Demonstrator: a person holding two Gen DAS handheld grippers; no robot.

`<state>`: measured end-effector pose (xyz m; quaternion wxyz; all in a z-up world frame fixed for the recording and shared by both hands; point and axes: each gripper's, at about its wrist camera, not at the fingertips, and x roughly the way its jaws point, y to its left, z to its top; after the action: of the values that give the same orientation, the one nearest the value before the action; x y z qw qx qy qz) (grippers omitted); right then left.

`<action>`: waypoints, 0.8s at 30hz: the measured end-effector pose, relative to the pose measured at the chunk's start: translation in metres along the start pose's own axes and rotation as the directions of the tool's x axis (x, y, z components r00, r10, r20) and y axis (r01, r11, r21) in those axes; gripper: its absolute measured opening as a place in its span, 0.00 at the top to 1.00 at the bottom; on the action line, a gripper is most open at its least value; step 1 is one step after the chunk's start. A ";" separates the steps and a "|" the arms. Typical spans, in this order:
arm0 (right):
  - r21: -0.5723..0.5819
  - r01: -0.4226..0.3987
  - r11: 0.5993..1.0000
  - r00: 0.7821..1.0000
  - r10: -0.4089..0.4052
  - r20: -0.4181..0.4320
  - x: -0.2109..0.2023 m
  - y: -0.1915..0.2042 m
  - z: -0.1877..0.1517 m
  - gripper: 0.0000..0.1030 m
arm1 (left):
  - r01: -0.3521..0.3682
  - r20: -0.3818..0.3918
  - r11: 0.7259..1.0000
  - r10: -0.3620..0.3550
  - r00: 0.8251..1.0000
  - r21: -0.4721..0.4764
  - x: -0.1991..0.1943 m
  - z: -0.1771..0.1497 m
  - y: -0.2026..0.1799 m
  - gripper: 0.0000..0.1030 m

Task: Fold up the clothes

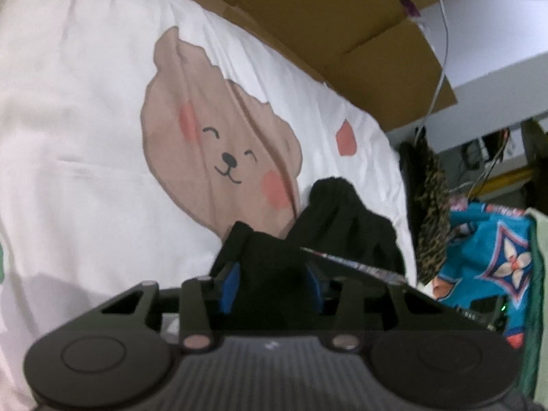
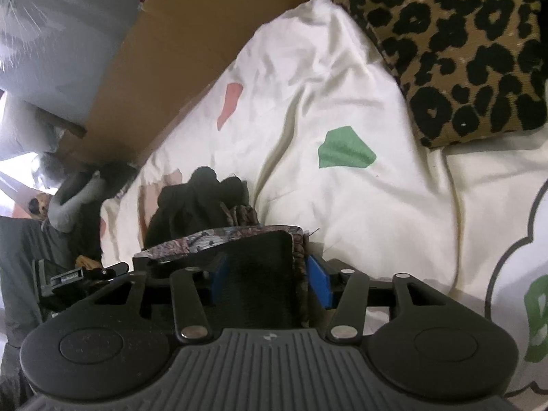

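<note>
A black garment [image 1: 342, 215] lies bunched on the white bedcover, and part of it is lifted into both grippers. In the left wrist view my left gripper [image 1: 272, 284] has black cloth filling the gap between its blue pads [image 1: 228, 287], which press on it. A patterned band [image 1: 359, 265] runs off to the right of it. In the right wrist view my right gripper [image 2: 267, 281] grips a flat fold of the same black garment [image 2: 191, 202]. The garment's patterned band [image 2: 219, 236] lies across the top of the fold and down by the right pad [image 2: 318, 284].
The white bedcover [image 1: 85, 120] carries a brown bear print. Flat cardboard [image 1: 325, 17] lines its far edge. A leopard-print cushion [image 2: 462, 51] sits at the upper right of the bed. A turquoise patterned cloth [image 1: 496, 257] and a white cable [image 1: 441, 51] are off the bed's right side.
</note>
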<state>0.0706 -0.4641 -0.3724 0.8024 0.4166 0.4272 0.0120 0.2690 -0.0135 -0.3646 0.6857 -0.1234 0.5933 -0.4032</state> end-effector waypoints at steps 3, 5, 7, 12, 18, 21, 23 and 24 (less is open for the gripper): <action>-0.012 0.007 1.000 1.000 -0.007 -0.006 0.003 0.002 -0.001 0.69 | -0.032 -0.005 0.999 0.032 0.999 0.029 0.005 -0.001 0.000 0.69; -0.022 0.013 1.000 1.000 -0.013 -0.005 0.004 0.004 -0.001 0.79 | -0.036 -0.008 0.999 0.036 0.999 0.040 0.006 -0.002 0.000 0.80; -0.029 0.018 0.999 1.000 -0.018 0.001 0.004 0.004 -0.001 0.87 | -0.038 -0.006 0.997 0.038 0.999 0.063 0.006 -0.003 -0.002 0.87; -0.011 0.019 1.000 1.000 -0.019 0.003 0.001 0.001 -0.001 0.95 | -0.030 0.014 0.998 0.030 0.999 0.048 0.000 -0.002 0.002 0.96; -0.012 0.012 1.000 1.000 -0.012 0.029 -0.009 0.002 0.000 0.95 | -0.013 0.077 1.000 0.012 0.997 0.011 -0.019 0.002 0.007 0.97; -0.006 0.005 1.000 0.999 -0.005 0.045 -0.015 0.003 0.002 0.95 | -0.020 0.092 1.000 0.019 0.996 0.007 -0.025 0.004 0.007 0.97; -0.006 0.005 1.000 0.999 -0.005 0.051 -0.017 0.004 0.003 0.95 | -0.030 0.096 1.000 0.029 0.995 0.007 -0.025 0.005 0.007 0.98; -0.009 0.008 1.000 0.999 -0.007 0.053 -0.016 0.005 0.004 0.95 | -0.040 0.094 0.999 0.039 0.995 0.015 -0.024 0.005 0.006 0.98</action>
<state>0.0644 -0.4693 -0.3569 0.8154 0.4114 0.4073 0.0000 0.2771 0.0055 -0.3505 0.7215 -0.1247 0.5597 -0.3881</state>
